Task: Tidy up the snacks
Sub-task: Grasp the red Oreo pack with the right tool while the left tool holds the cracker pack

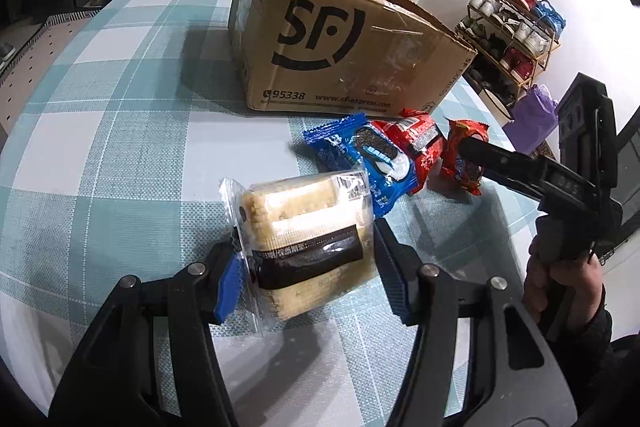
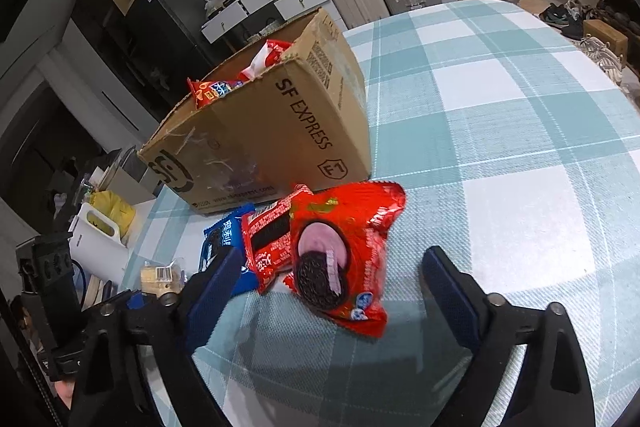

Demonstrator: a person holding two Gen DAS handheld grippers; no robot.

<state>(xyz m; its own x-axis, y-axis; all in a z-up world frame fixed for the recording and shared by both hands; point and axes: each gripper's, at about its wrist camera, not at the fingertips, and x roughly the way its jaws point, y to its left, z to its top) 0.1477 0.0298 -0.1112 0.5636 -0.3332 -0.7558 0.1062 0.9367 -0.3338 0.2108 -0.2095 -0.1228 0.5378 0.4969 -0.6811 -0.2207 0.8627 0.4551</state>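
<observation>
Each gripper is matte black plastic with two long arms joined by round silver pins. The left gripper (image 1: pixel 310 277) and the right gripper (image 2: pixel 334 289) both carry ribbed blue pads. At the right edge of the left view, a hand (image 1: pixel 568 277) shows above a dark sleeve (image 1: pixel 580 343).

Tablecloth (image 1: pixel 120 131): woven cloth, matt, coarse weave. Box (image 1: pixel 344 43): brown corrugated cardboard, matt, scuffed, glossy clear tape. Cracker pack (image 1: pixel 304 239): clear glossy plastic film. Red cookie pack (image 2: pixel 344 255): shiny crinkled foil-like plastic.
</observation>
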